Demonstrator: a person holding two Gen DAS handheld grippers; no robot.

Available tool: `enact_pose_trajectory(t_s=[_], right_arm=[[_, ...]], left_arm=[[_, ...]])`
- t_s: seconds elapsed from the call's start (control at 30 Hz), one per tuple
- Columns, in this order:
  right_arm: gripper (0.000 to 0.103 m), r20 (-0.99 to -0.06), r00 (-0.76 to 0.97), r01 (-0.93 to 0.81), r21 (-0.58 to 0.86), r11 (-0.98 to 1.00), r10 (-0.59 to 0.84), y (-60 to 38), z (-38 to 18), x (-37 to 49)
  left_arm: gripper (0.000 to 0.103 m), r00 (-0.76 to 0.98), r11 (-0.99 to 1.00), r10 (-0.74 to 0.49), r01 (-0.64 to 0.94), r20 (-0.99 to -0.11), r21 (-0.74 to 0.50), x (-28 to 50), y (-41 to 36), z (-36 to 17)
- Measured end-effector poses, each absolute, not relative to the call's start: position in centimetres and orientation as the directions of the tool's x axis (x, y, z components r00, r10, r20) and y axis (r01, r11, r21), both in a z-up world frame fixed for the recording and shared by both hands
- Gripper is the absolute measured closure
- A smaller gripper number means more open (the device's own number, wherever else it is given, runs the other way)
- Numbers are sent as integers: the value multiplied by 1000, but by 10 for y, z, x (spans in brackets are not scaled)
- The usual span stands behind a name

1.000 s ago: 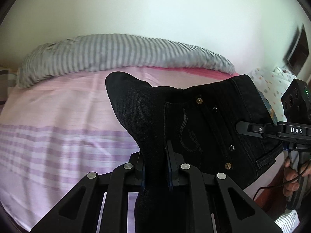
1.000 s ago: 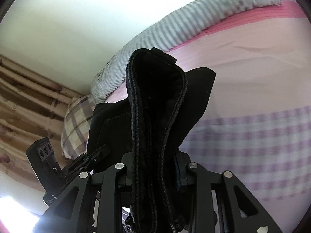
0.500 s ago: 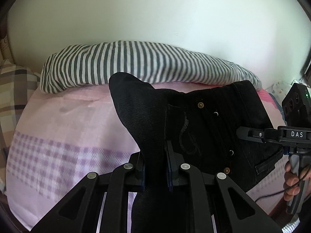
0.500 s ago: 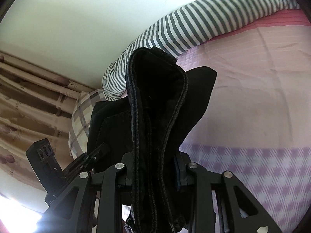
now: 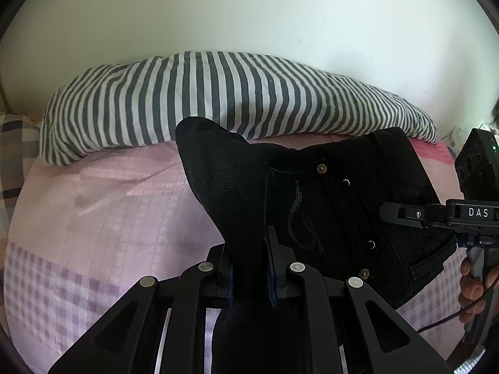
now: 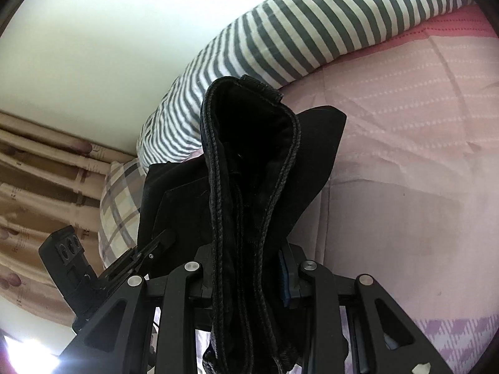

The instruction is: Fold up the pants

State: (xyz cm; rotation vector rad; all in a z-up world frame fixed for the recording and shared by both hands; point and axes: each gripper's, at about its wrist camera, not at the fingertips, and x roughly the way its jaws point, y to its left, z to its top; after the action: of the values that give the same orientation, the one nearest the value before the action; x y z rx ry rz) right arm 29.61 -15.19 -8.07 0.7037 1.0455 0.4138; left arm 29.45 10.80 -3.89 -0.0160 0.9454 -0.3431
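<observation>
Black pants held up over a pink bed by both grippers.

At the far left a plaid pillow (image 5: 12,152) lay beside the striped bolster (image 5: 218,99) along the white wall (image 5: 249,12). The left gripper (image 5: 251,258) pinched a fold of the black pants (image 5: 327,193), which hung raised above the pink bedsheet (image 5: 109,212). Further right, the right gripper (image 6: 252,268) was clamped on the bunched waistband end, a hand (image 5: 477,283) gripping its handle at the edge of the left wrist view.

One black pants (image 5: 327,205); two tongs (image 5: 251,268) (image 6: 254,268); one striped pillow (image 5: 218,93); one plaid pillow (image 6: 118,205).
</observation>
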Motion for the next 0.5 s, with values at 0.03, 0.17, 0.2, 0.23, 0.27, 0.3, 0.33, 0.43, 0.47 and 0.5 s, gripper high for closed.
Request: enact_pose_trajectory(t_s=[0.03,0.17,0.2,0.23,0.27,0.3,0.33,0.43,0.47,0.5], right_arm=[[76,-640,454,18,702,712,620,-153,-83,298],[76,-642,450,30,705,708,621,-156,-92,304],[76,-645,450,29,702,711,618,-156,-93,304],[76,-653,449,32,693,720,609,-157,-96,305],[76,-661,450,34,684,728,600,-158,-98,306],[76,-670,451,34,673,739,589,-159,-100,307],[76,-685,451,35,654,755,572,-159,-103,307],[70,-707,451,42,626,779,544,-160,-110,307],[64,-716,452,42,613,789,532,-161,-112,307],[56,-735,455,49,584,810,502,-160,-113,306]], left_arm=[[87,532,946,-294,283,-794,-160,296,107,-40],[87,525,947,-282,288,-803,-145,302,107,-48],[87,522,947,-282,286,-805,-146,303,107,-50],[87,518,948,-278,283,-809,-145,304,108,-53],[86,514,949,-275,282,-812,-143,306,109,-56],[86,510,949,-274,282,-815,-142,307,110,-60],[85,505,950,-272,276,-819,-145,309,112,-64],[76,486,954,-271,253,-831,-163,314,118,-77],[74,482,954,-269,250,-834,-163,316,119,-81],[70,482,954,-269,250,-834,-164,316,120,-83]])
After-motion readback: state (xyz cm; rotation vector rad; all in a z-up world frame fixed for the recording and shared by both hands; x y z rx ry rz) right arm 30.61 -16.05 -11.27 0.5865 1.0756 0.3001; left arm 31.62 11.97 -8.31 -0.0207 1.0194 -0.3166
